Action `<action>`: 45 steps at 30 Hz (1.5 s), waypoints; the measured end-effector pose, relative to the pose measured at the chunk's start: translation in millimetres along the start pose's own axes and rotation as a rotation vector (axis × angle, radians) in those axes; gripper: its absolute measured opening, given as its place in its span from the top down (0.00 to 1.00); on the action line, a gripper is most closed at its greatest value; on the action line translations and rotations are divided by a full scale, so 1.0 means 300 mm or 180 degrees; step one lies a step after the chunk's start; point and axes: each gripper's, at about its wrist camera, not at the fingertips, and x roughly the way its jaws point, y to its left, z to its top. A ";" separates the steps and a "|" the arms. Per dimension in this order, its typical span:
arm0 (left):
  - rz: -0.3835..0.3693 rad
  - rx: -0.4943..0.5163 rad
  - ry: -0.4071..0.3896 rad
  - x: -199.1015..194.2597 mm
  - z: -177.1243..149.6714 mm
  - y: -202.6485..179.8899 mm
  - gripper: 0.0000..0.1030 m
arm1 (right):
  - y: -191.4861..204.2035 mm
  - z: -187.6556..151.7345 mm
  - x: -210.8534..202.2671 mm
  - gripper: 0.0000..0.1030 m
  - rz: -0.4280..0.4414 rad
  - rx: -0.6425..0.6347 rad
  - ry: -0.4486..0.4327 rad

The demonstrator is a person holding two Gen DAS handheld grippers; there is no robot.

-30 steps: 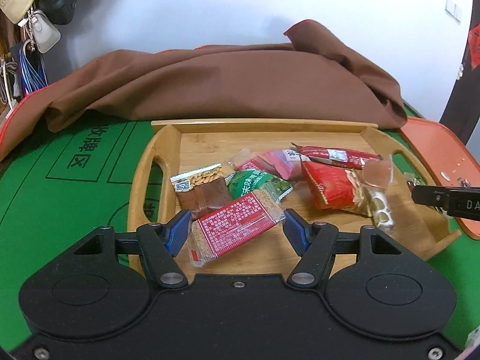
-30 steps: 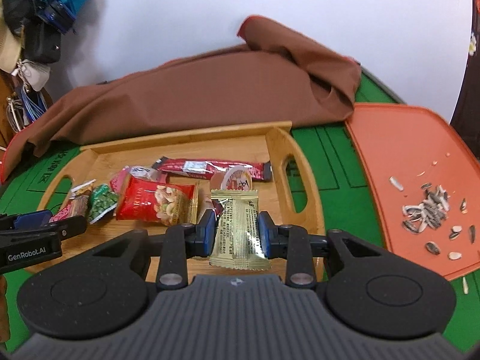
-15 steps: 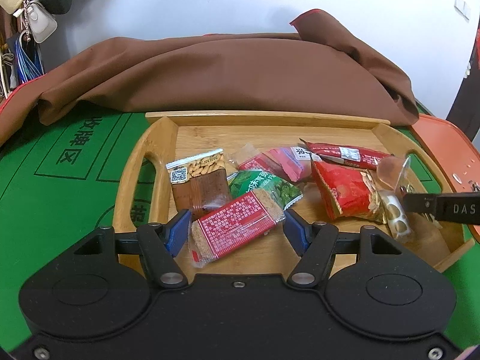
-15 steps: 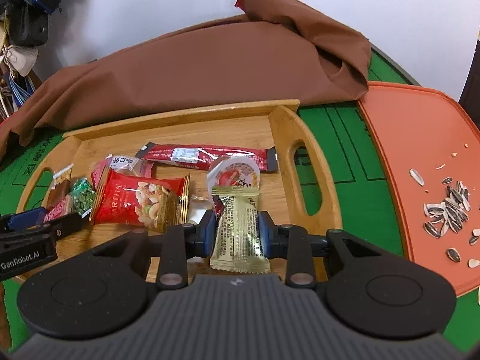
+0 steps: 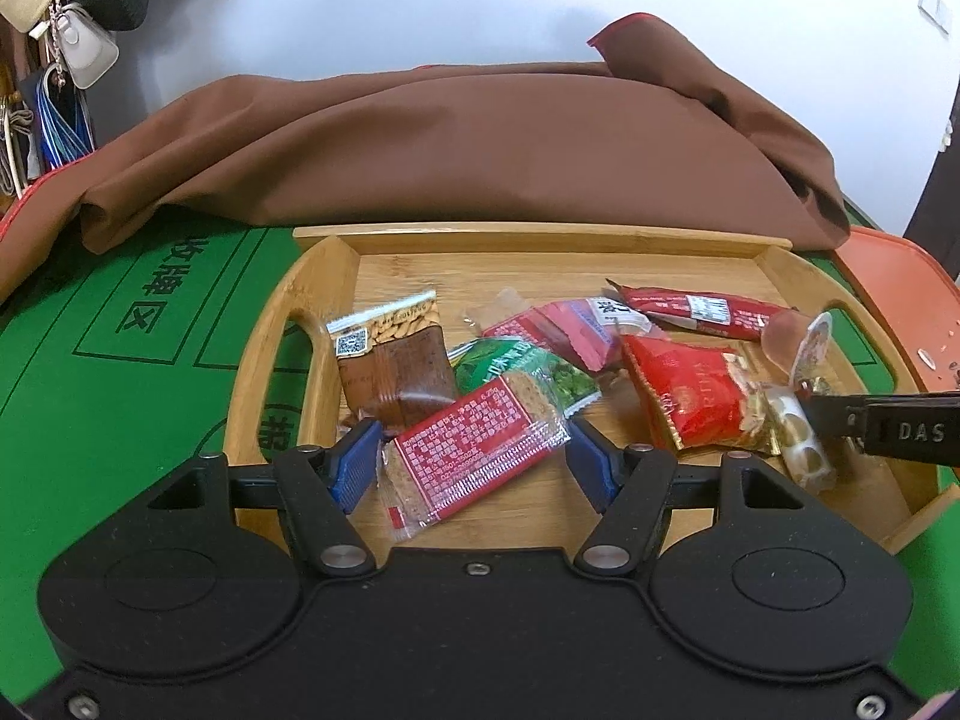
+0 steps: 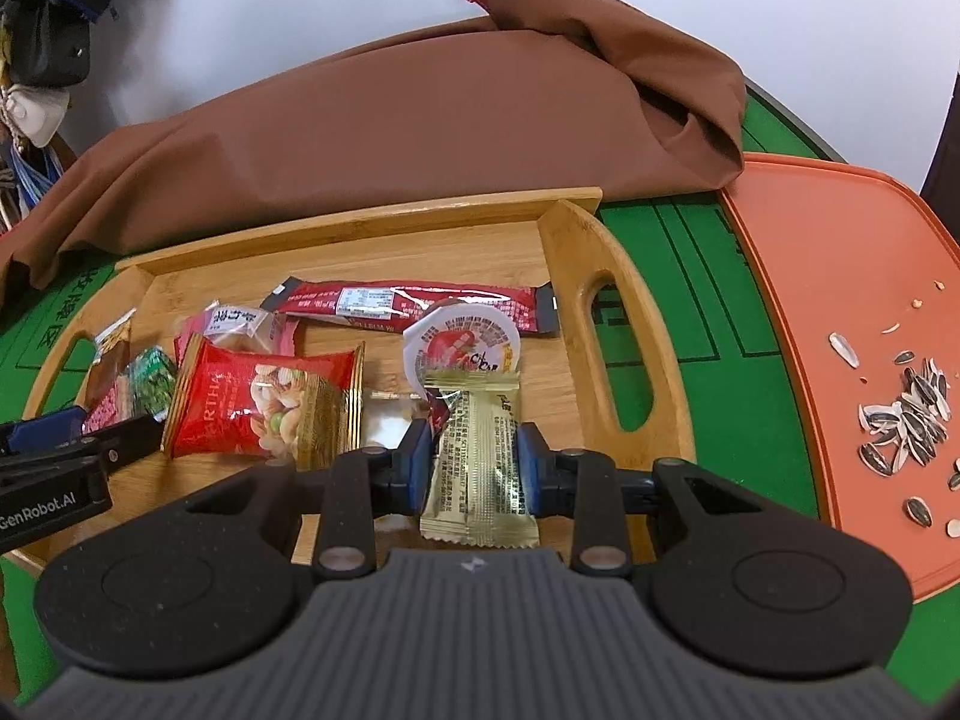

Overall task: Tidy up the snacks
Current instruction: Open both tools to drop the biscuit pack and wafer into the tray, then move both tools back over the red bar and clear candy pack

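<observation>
Here the right gripper [image 6: 471, 462] has its 2 pads pressed on a gold packet [image 6: 477, 456], held over the wooden tray's [image 6: 567, 228] near right corner, close beside the handle slot. The left gripper [image 5: 474, 459] stands about half open around a red-labelled bar [image 5: 474, 447]; whether its pads touch the wrapper I cannot tell. Bare wood lies along the tray's far rim.

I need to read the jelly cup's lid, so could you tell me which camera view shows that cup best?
The right wrist view: the jelly cup faces the camera there, its printed lid in full sight behind the gold packet. The left wrist view shows it only edge-on at the tray's far right, lid unreadable.
</observation>
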 end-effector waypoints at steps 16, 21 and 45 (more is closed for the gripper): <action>-0.0218 0.0250 -0.0240 -0.237 -0.110 -0.058 0.10 | 0.000 -0.100 -0.135 0.33 0.0259 -0.0201 -0.0137; -0.0292 0.0282 -0.0271 -0.306 -0.178 -0.076 0.06 | 0.002 -0.169 -0.211 0.26 0.0411 -0.0280 -0.0225; -0.0426 0.0132 -0.0263 -0.477 -0.551 -0.159 0.04 | -0.046 -0.643 -0.496 0.14 0.0101 -0.0256 -0.0782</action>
